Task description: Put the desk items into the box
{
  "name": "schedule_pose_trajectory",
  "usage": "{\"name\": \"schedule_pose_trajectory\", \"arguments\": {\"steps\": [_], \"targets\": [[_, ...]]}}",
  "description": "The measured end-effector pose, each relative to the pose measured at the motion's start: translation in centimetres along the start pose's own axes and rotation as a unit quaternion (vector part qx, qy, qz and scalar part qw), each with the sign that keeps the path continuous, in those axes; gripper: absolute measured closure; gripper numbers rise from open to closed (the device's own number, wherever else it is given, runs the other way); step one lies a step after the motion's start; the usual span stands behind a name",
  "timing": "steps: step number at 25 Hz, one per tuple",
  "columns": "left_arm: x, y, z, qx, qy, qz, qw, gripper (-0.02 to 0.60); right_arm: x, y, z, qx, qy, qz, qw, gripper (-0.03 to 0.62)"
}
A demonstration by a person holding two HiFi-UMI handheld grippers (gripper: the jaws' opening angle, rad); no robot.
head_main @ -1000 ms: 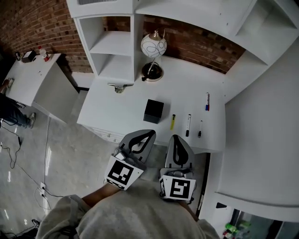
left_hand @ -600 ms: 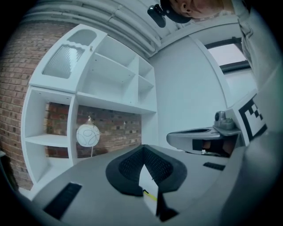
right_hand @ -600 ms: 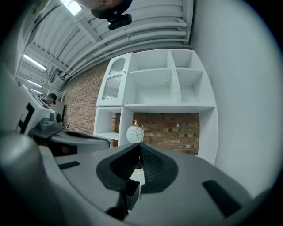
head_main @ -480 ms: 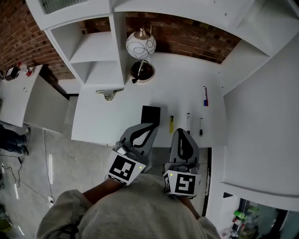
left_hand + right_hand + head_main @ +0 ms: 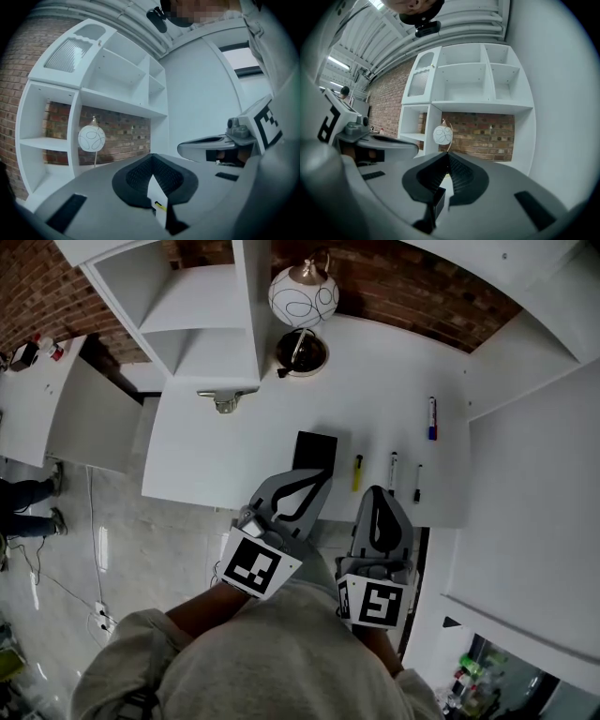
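- Both of my tools are shut and empty. The left tool has its tips together with nothing pinched, and the right tool is the same.
- Both hang at the near edge of the worktop, and neither touches any item.
- The black box stands near the front edge, right ahead of the left tool.
- None of the items is in the box yet. A yellow marker lies just right of it, then a pen, then a smaller pen.
- A blue-and-red marker lies further back, near the side wall.
- A lamp stands at the back, well clear. There's a small metal piece by the shelf, possibly a clip, but it's too small to tell.
- Step as I judge it: the approach, with no pick started.
- Risk: the left tool's tip is very near the box. If I go forward with it shut, it could shove or tip the box, which looks light.
- Risk: the pens lie flat and are thin. A shallow pinch could roll or flick one away, and the front edge is close.
- Risk: if I reach in before opening a tool, it just pushes the item.
- Risk: the box is small. A long marker could catch its rim or knock it over when dropped in.
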State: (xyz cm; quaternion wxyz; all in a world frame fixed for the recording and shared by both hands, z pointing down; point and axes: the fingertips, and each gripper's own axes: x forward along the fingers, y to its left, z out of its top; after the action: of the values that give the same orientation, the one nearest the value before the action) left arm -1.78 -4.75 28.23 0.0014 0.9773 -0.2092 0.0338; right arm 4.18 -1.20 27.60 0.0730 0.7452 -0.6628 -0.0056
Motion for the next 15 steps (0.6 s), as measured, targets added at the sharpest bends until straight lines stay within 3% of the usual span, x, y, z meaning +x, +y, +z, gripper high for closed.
{"name": "schedule_pose_trajectory", "arguments": {"steps": [8, 15], "targets": [[2.7, -1.1, -1.9, 0.023, 0.013, -0.027, 0.9993, 0.575, 2.1, -1.4, -2.2, -0.014, 0.007, 0.015, 1.000, 0.577], [5.1, -0.8, -5.7, 0.024, 0.045, -0.018, 0.9985, 0.575, 3.6, -2.6, -6.4, 0.012, 0.040, 0.017, 0.999, 0.577]]}}
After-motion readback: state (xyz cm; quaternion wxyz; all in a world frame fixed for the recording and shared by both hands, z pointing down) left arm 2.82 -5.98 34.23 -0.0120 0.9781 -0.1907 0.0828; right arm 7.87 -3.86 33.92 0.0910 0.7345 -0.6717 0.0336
